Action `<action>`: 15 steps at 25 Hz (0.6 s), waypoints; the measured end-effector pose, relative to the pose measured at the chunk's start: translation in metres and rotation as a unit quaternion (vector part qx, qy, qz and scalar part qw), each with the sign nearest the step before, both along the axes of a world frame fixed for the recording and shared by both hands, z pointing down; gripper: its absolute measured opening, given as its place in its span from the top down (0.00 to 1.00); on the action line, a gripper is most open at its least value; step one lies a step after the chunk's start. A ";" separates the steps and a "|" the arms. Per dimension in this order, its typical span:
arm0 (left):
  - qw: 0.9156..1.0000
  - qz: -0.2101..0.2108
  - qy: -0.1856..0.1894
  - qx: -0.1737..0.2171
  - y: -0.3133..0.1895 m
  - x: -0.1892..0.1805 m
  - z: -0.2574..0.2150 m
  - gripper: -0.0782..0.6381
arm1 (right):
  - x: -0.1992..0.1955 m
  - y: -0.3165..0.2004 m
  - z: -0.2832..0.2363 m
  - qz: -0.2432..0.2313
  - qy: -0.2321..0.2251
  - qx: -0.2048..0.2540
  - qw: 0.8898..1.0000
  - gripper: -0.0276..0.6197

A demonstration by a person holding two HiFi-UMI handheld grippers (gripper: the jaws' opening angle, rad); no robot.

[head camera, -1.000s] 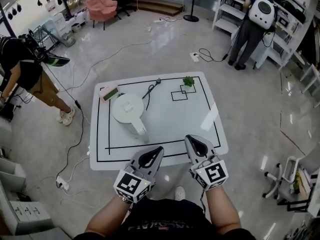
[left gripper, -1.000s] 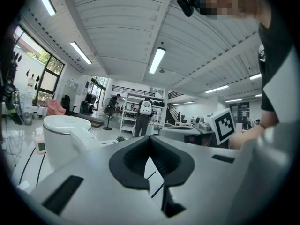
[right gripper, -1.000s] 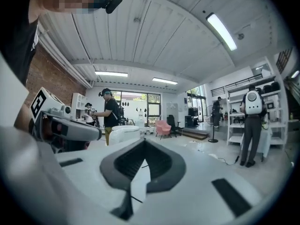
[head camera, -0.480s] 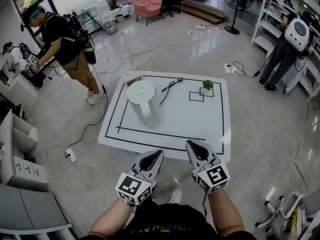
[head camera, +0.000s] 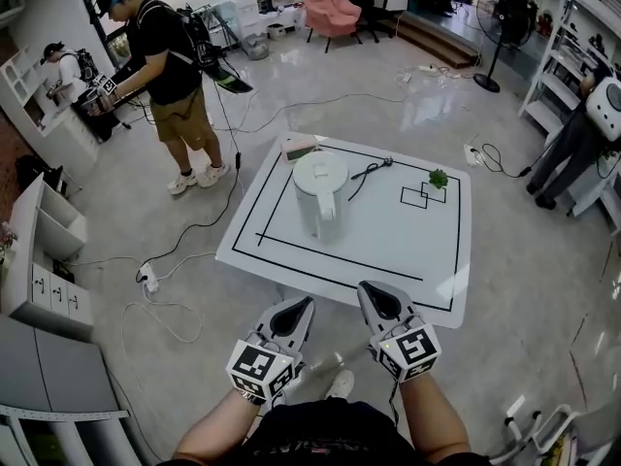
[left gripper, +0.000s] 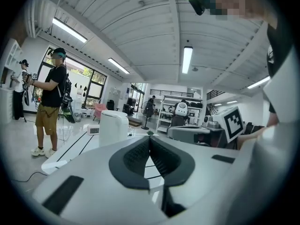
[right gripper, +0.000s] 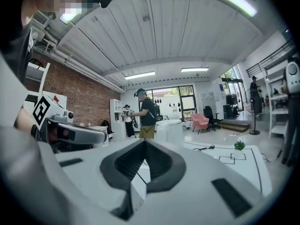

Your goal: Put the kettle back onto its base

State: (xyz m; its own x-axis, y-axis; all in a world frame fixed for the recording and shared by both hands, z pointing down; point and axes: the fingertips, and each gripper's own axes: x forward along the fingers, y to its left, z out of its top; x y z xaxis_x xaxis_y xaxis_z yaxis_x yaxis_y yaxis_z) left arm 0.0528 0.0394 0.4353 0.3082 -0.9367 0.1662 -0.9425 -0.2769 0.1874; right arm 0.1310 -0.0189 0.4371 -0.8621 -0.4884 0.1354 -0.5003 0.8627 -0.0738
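Nearest the person, over the glossy floor (head camera: 116, 231) and just short of the near edge of the white surface (head camera: 388, 246), the left gripper (head camera: 305, 302) and the right gripper (head camera: 373, 288) are held side by side, a little apart, both pointing toward the surface. Each one's own view shows its jaws clenched tip to tip with nothing between them. A black outline (head camera: 340, 260) runs round the surface inside its edge. The white kettle (head camera: 320, 194) stands upright within that outline, on the far left part of the surface, well apart from both grippers, with its handle turned toward the near side; whether anything lies beneath it cannot be told. Just behind the kettle, at the far left corner, lies a small display device (head camera: 301, 148). A black cord (head camera: 372, 171) lies to the right of the kettle's top, and farther right a small green plant (head camera: 439, 178) sits beside two drawn squares (head camera: 415, 198). A power strip (head camera: 147, 279) lies on the floor to the left. Beyond, a person in a black shirt (head camera: 167, 51) stands left of the surface, and a pink armchair (head camera: 332, 13) and a standing fan (head camera: 493, 17) are farthest back.
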 end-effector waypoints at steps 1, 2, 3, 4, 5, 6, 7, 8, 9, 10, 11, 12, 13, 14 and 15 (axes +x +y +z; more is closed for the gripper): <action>1.000 -0.001 0.001 0.001 0.002 -0.006 0.000 0.88 | -0.005 0.003 0.000 0.000 0.001 0.000 1.000 0.95; 1.000 -0.001 0.002 0.002 0.004 -0.011 -0.001 0.88 | -0.010 0.005 0.000 0.000 0.002 0.000 1.000 0.95; 1.000 -0.001 0.003 0.004 0.005 -0.017 -0.002 0.88 | -0.015 0.008 0.000 0.000 0.002 -0.001 1.000 0.95; 1.000 0.001 0.005 0.006 0.006 -0.022 -0.003 0.88 | -0.020 0.010 -0.001 0.002 0.002 -0.001 1.000 0.95; 1.000 0.003 0.006 0.007 0.006 -0.026 -0.003 0.88 | -0.024 0.012 -0.001 0.005 0.003 -0.001 1.000 0.95; 1.000 0.006 0.007 0.008 0.007 -0.030 -0.004 0.88 | -0.027 0.014 -0.002 0.009 0.005 0.000 1.000 0.95; 1.000 0.010 0.008 0.009 0.008 -0.033 -0.003 0.88 | -0.030 0.015 -0.002 0.014 0.008 0.001 1.000 0.95; 1.000 0.015 0.009 0.009 0.009 -0.036 -0.003 0.88 | -0.031 0.017 -0.002 0.019 0.010 0.001 1.000 0.96; 1.000 0.019 0.010 0.010 0.010 -0.039 -0.003 0.88 | -0.033 0.018 -0.001 0.024 0.012 0.002 1.000 0.95; 1.000 0.023 0.011 0.011 0.010 -0.041 -0.003 0.88 | -0.034 0.020 -0.001 0.029 0.014 0.003 0.999 0.96; 0.999 0.027 0.014 0.012 0.010 -0.043 -0.003 0.88 | -0.035 0.021 0.000 0.034 0.016 0.003 0.999 0.95; 0.999 0.031 0.016 0.013 0.010 -0.045 -0.002 0.88 | -0.036 0.023 0.000 0.038 0.018 0.004 0.999 0.95; 0.999 0.035 0.018 0.014 0.010 -0.046 -0.002 0.88 | -0.036 0.024 0.000 0.043 0.020 0.005 0.999 0.96; 0.999 0.040 0.019 0.014 0.011 -0.047 -0.002 0.88 | -0.037 0.025 0.000 0.048 0.021 0.004 0.999 0.96; 0.999 0.044 0.021 0.015 0.012 -0.048 -0.002 0.88 | -0.037 0.027 0.000 0.053 0.022 0.004 0.998 0.95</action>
State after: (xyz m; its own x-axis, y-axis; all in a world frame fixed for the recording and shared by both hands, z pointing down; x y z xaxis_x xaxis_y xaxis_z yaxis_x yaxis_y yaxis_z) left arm 0.0049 0.0512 0.4333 0.3954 -0.9100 0.1245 -0.9059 -0.3639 0.2165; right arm 0.0942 0.0078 0.4368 -0.7990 -0.5774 0.1677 -0.5910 0.8055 -0.0424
